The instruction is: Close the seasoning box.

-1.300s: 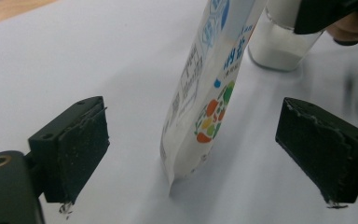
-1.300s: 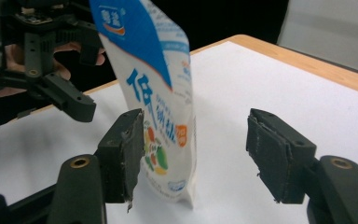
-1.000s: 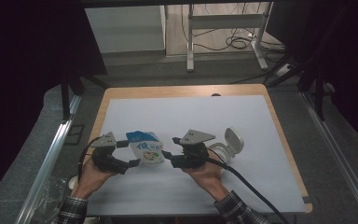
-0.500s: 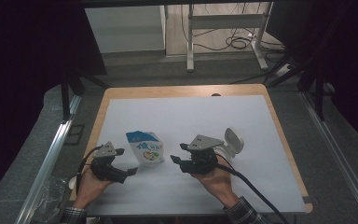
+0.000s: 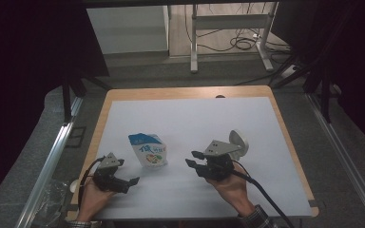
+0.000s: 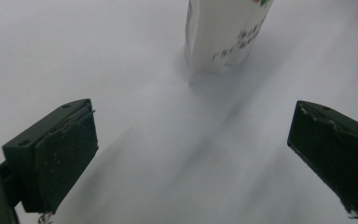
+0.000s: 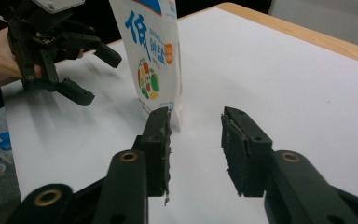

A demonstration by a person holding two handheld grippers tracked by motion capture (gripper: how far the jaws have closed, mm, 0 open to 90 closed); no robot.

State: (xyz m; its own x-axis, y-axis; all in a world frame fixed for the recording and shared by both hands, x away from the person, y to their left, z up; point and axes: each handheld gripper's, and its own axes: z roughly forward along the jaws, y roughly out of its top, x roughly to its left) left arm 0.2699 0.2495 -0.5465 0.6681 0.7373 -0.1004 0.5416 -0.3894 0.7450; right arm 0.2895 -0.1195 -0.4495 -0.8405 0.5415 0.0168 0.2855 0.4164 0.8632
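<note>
Snack pouch (image 5: 148,150) stood upright mid-table between your grippers, long axis vertical; left gripper (image 5: 132,182) spread wide, empty; right gripper (image 5: 193,158) slightly farther off, jaws just narrowing on nothing.

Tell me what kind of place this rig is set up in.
Probably a lab or data-collection workstation, not a home. A wooden table under a plain white mat sits inside a metal frame with dark curtains. Behind it, a desk's legs and loose floor cables. A person works a snack pouch with handheld tools.
</note>
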